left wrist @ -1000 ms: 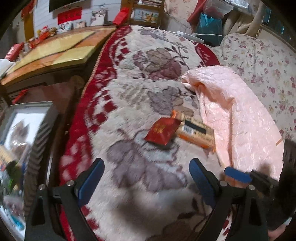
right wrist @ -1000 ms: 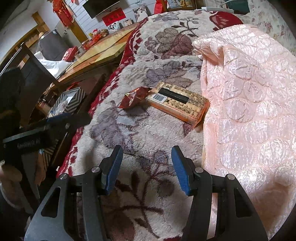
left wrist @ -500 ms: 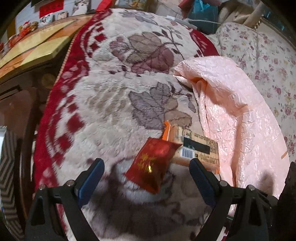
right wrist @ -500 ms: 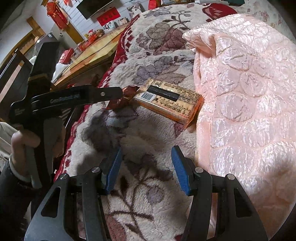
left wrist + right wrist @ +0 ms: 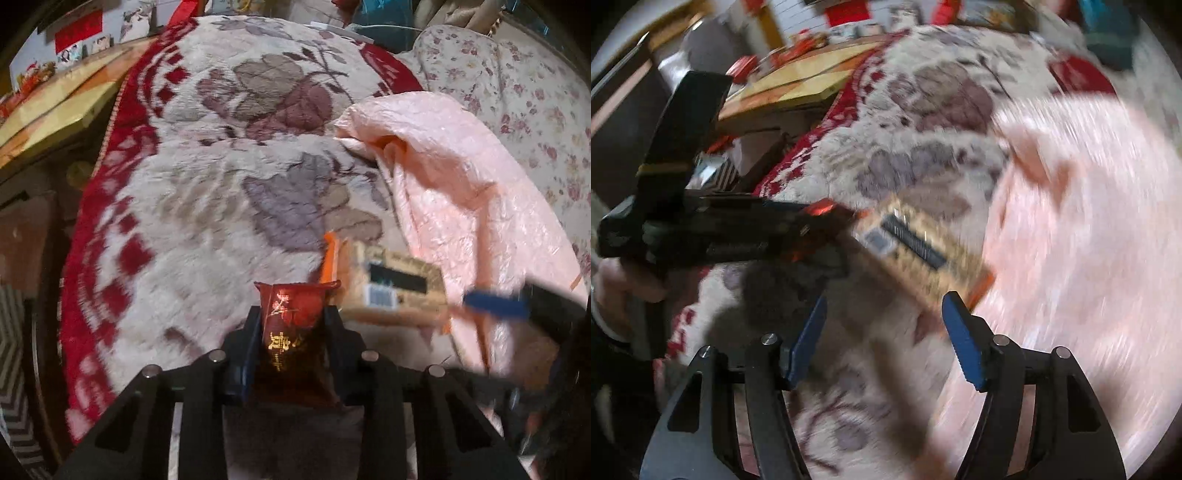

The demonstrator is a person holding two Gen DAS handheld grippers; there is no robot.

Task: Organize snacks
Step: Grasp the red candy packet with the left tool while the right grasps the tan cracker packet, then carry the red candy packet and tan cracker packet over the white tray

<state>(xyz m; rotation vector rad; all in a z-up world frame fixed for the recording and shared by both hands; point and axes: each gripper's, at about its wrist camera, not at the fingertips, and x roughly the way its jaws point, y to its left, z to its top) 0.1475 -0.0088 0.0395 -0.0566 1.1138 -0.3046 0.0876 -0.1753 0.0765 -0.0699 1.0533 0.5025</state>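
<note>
Jaws of the left gripper [image 5: 293, 325] are closing on the red snack packet [image 5: 295, 314], pads against its sides. Right gripper [image 5: 886, 332], empty, is opening toward the tan cracker pack [image 5: 923, 254] on the floral blanket [image 5: 207, 206]. Pickup step; next, likely lift the packet clear and straddle the pack's long sides.

Red packet [image 5: 291, 325]: gold characters, not legible. Tan pack [image 5: 397, 286]: barcode label, digits unreadable. No other readable text.
</note>
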